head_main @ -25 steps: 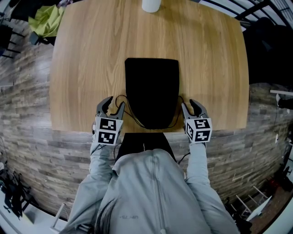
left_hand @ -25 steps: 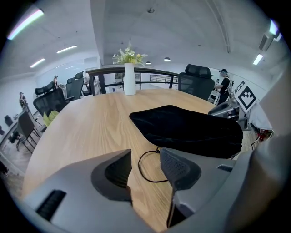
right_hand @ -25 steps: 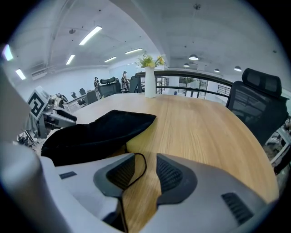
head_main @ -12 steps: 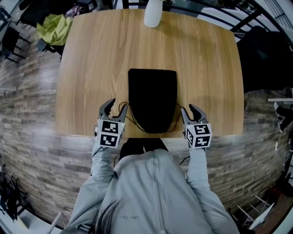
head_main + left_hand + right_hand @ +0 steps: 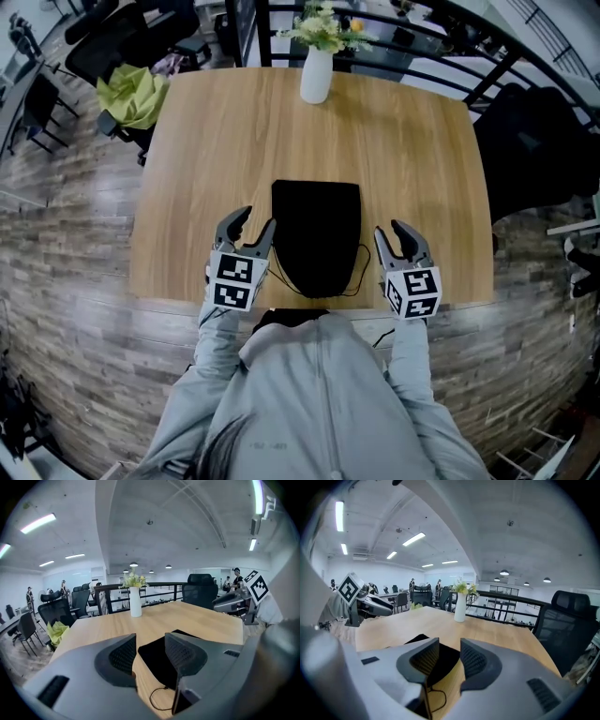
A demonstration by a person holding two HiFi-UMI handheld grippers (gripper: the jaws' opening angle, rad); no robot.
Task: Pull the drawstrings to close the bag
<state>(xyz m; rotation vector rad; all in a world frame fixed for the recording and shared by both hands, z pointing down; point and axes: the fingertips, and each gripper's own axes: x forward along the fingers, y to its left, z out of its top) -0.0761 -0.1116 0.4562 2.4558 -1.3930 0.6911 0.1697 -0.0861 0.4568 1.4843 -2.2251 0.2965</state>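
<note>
A flat black drawstring bag (image 5: pixel 316 234) lies on the wooden table (image 5: pixel 206 150), its mouth toward the near edge. Thin black cord loops (image 5: pixel 359 272) trail out at both near corners. My left gripper (image 5: pixel 251 225) hovers just left of the bag's near end, jaws open and empty. At the bag's right side my right gripper (image 5: pixel 394 234) is also open and empty. In the left gripper view the bag (image 5: pixel 154 658) and a cord loop (image 5: pixel 157 700) show past the gripper (image 5: pixel 150 651). The right gripper view shows the bag (image 5: pixel 446 660) and cord (image 5: pixel 436 700) beyond the gripper (image 5: pixel 449 657).
A white vase (image 5: pixel 316 73) with flowers stands at the table's far edge. Black office chairs, one with a green cloth (image 5: pixel 136 94), stand at the far left. A black railing (image 5: pixel 487 56) and another dark chair (image 5: pixel 530 141) are at the right. The person's grey jacket fills the foreground.
Both grippers have risen off the table beside the bag, still empty. The head view has tipped up, bringing in the vase, the chairs and the railing.
</note>
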